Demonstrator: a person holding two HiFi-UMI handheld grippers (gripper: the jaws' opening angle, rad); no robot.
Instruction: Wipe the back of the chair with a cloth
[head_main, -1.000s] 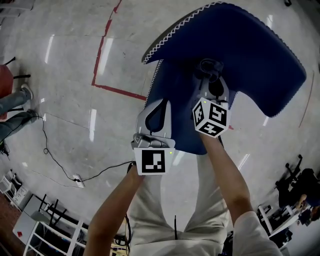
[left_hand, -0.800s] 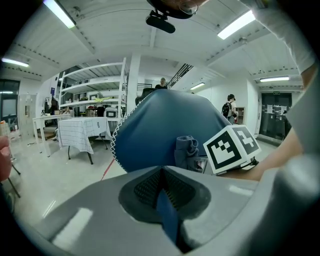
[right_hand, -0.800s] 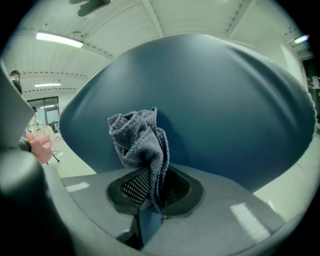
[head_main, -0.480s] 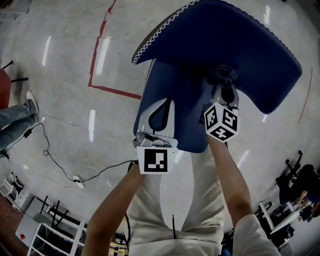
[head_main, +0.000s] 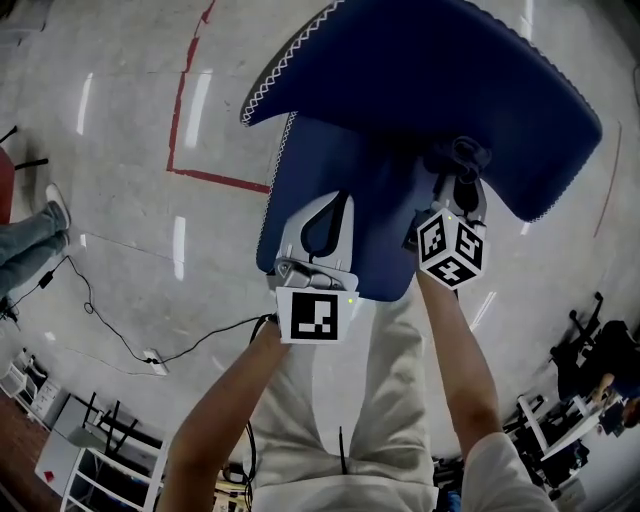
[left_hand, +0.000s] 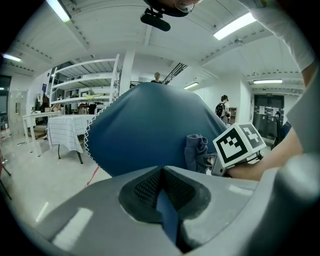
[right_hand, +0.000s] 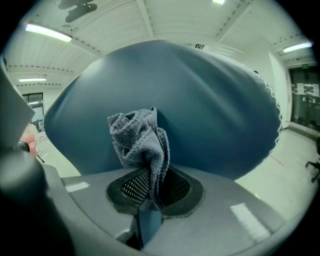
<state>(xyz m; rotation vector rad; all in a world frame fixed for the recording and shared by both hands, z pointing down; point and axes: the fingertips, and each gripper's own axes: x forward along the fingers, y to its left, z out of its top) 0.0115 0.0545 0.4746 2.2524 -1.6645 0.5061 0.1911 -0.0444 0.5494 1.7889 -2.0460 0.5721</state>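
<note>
Change since a second ago: right gripper (head_main: 456, 182) and its cloth (head_main: 462, 152) have shifted to the right across the blue chair (head_main: 480, 90). The left gripper (head_main: 340, 198) has stayed at much the same spot.

- Right gripper: jaws pinch the grey terry cloth (right_hand: 137, 140), which stands up bunched from the pads and is pressed to the chair's blue surface (right_hand: 210, 100). Its marker cube (head_main: 450, 247) is tilted and faces near and right.
- Left gripper: jaws pressed together (left_hand: 161, 172), with a thin blue sliver in the slot between them. Whether that is chair fabric cannot be told. In the head view it lies over the near left part of the chair, with its marker cube (head_main: 318, 315) facing up.
- Arms: both forearms are bare and reach from the near edge to the far side. The left forearm (head_main: 215, 425) angles in from the near left. The right forearm (head_main: 455, 350) runs almost straight, and its gripper is farther out than the left one.
- Chair: white zigzag stitching (head_main: 285, 65) runs along its left edge.
- Floor: pale and glossy, with a red tape line (head_main: 185, 100) at the far left and a black cable (head_main: 110, 320) at the near left.
</note>
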